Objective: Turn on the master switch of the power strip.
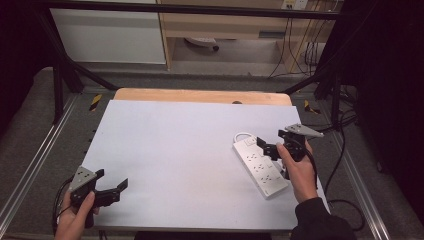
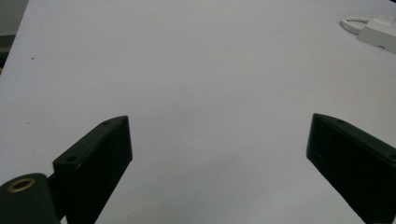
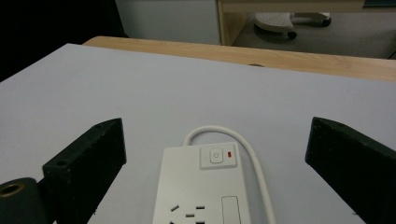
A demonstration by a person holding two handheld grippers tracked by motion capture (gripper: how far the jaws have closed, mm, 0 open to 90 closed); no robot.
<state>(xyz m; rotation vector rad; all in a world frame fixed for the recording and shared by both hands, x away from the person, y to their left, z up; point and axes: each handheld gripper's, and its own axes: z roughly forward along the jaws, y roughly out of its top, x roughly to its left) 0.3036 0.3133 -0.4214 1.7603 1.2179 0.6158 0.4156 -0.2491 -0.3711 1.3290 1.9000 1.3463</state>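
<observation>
A white power strip lies at an angle on the right of the white tabletop, its cable looped at the far end. In the right gripper view the power strip sits just below and between the jaws, with its switch and a small red mark facing up. My right gripper hovers open over the strip's far end, touching nothing. My left gripper rests open near the front left corner with nothing between its fingers. From the left gripper, the power strip shows far off at the top right.
A strip of bare wood borders the table's far edge. Black frame bars stand at the corners. Cables trail along the right side. A cabinet and shelf stand beyond on the floor.
</observation>
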